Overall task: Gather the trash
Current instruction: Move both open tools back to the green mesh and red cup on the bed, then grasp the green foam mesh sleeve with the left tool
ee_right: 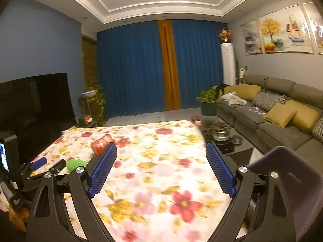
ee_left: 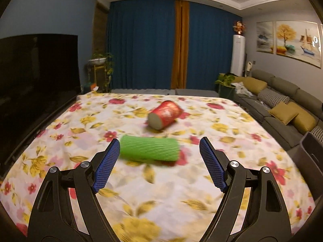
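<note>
One red cup [ee_left: 165,114], one green roll [ee_left: 149,148]

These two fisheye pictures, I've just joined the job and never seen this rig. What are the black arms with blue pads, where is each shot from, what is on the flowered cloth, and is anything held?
There is no robot arm. A person carries a hand-held gripper in each hand, and each has a camera looking forward along its blue-padded jaws.

The left wrist view shows the left gripper, jaws wide apart. Ahead of it on the flowered cloth lies a green ribbed roll on its side; it is close to the left pad, but blur hides whether they touch. Farther back a red paper cup lies tipped over.

The right wrist view shows the right gripper, jaws also wide apart, only cloth between them. At its right edge stands a dark bin.

Neither gripper holds anything.
</note>
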Available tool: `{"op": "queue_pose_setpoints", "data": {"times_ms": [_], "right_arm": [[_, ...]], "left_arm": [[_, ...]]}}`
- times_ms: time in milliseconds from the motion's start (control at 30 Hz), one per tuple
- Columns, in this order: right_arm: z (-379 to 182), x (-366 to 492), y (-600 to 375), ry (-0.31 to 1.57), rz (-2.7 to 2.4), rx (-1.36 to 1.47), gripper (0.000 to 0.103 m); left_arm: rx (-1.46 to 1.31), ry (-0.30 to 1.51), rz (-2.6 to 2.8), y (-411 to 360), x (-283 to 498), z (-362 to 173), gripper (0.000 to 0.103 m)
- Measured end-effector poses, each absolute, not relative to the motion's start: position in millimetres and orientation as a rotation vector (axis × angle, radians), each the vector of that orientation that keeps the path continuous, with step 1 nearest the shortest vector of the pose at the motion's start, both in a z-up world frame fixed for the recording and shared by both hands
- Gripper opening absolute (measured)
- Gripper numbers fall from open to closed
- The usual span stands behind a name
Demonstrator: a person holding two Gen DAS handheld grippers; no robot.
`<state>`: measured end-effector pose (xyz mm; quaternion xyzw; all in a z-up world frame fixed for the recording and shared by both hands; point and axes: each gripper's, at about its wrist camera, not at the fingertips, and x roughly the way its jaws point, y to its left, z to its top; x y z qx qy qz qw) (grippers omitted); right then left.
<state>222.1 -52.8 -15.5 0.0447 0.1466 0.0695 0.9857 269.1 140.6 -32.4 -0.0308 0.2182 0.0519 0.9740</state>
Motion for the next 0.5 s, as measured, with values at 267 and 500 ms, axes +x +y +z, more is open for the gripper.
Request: {"op": "queue_pose_setpoints", "data": {"times_ms": [267,500], "right_arm": [[-19,266,-9,0.33,0.196,0.082,0.087],[-27,291,4,0.359,0.209,0.073,0.087]], "left_arm": [[-0.106,0.571,0.096,173,322,-57,0.079],[-0.103,0.671,0.106,183,363,-76,0.079]]}}
